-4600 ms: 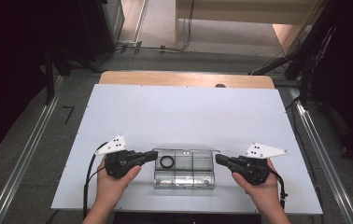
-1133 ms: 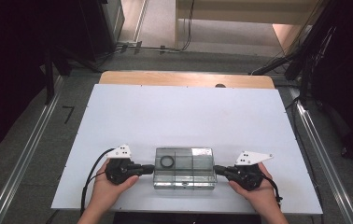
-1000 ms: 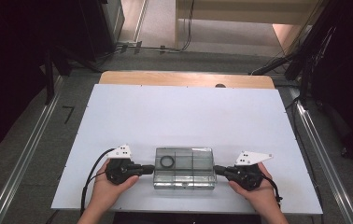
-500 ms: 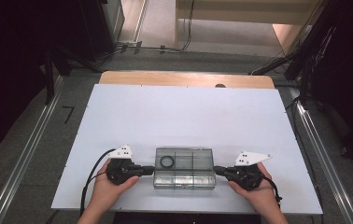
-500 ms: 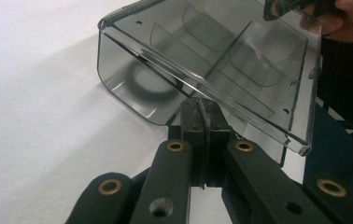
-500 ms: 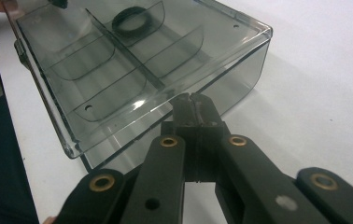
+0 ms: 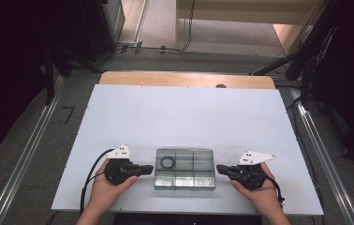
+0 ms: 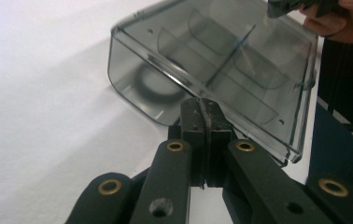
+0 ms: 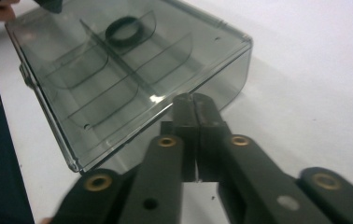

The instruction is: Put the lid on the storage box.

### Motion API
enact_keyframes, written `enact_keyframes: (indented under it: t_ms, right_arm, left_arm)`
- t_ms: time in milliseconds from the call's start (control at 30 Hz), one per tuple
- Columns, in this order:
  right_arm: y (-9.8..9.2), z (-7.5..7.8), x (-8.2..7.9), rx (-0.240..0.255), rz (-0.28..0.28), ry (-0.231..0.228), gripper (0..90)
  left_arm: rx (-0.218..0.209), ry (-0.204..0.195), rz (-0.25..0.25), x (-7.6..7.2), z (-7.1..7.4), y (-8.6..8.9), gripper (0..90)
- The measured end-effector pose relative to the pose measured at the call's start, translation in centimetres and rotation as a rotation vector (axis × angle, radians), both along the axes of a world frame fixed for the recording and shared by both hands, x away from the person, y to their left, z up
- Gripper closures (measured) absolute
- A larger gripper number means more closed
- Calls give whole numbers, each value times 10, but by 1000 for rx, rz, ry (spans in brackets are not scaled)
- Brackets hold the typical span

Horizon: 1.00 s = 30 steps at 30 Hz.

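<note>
On the white table (image 7: 175, 112), both pressed-together claws, left (image 7: 151, 168) and right (image 7: 219, 168), flank an unlabelled smoky compartment box (image 7: 184, 174).

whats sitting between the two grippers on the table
In the high view, a clear plastic compartment box with a black ring in one compartment lies between the left gripper and right gripper, each at one end.

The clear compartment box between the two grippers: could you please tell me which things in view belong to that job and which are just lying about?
In the job:
- clear compartment box
- black ring inside it
- left gripper, jaws shut at the box's end
- right gripper, likewise

Lying about:
- white table
- cables on the floor beyond
</note>
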State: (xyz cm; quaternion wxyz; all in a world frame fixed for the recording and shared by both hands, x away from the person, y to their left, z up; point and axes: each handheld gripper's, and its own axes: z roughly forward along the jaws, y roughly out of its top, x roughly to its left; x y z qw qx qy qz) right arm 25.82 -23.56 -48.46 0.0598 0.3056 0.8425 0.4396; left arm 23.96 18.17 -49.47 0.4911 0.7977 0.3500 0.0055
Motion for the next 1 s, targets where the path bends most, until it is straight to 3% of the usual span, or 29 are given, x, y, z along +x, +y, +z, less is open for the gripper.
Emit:
enact_keyframes:
  t_ms: [300, 400, 500, 600, 767, 1000]
  right_arm:
    - [-20, 12, 2, 65, -99, -71, 476]
    - [-28, 16, 2, 84, -120, -92, 400]
    - [-33, 18, 3, 95, -134, -106, 310]
    - [-40, 18, 4, 98, -160, -117, 192]
    - [-52, 19, 5, 127, -173, -125, 133]
    - [-70, 18, 8, 157, -191, -132, 85]
  left_arm:
    - [-55, -127, 88, -5, 12, 10, 484]
    - [-62, -165, 127, -7, 14, 14, 354]
    - [-83, -181, 127, -8, 16, 20, 334]
    - [-93, -194, 137, -8, 17, 26, 252]
    - [-106, -199, 163, -7, 16, 36, 147]
    - [-108, -206, 192, -7, 15, 48, 81]
